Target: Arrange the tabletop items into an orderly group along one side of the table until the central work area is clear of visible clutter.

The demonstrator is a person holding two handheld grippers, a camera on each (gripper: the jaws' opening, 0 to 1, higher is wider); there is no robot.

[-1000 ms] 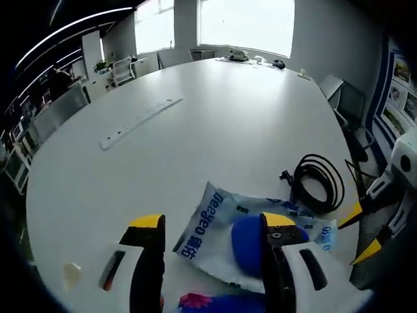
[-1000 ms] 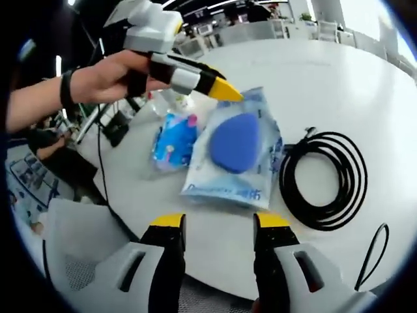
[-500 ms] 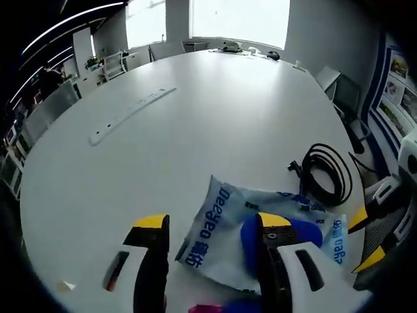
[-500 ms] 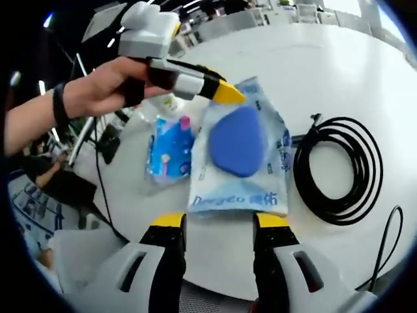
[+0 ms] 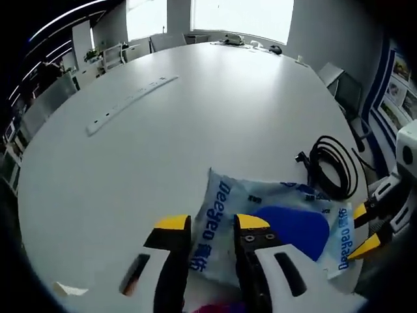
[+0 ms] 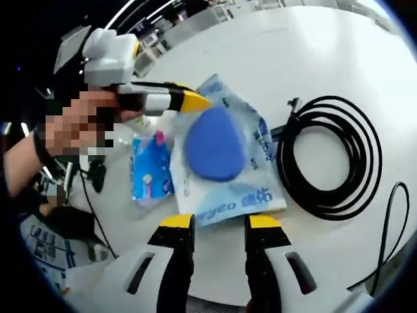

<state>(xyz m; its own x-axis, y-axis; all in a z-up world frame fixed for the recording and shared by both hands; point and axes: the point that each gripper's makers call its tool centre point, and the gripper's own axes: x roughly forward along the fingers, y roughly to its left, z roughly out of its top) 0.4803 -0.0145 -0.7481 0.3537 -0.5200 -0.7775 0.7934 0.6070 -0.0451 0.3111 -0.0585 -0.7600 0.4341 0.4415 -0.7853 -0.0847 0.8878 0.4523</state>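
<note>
A clear bag printed with blue letters (image 5: 225,218) holds a blue teardrop-shaped pad (image 5: 293,228) and lies flat near the table edge. My left gripper (image 5: 212,223) is open, its jaws narrow, with the bag's corner between the tips. From the opposite side my right gripper (image 6: 220,222) is open, and the bag's (image 6: 225,202) near edge lies just past its tips. The left gripper (image 6: 189,100) is held by a hand at the bag's far corner. The right gripper (image 5: 365,228) comes in at the right. A small blue and pink packet (image 6: 150,166) lies beside the bag.
A coiled black cable (image 6: 332,156) (image 5: 332,166) lies next to the bag. Another thin black cable (image 6: 384,222) loops at the table edge. A long white power strip (image 5: 130,104) lies further in. A small pale scrap (image 5: 65,289) sits near the table edge. Chairs ring the table.
My left gripper's jaws have narrowed around the bag's corner. The right gripper's jaws have narrowed slightly and come closer to the bag's edge. Both views shifted.
</note>
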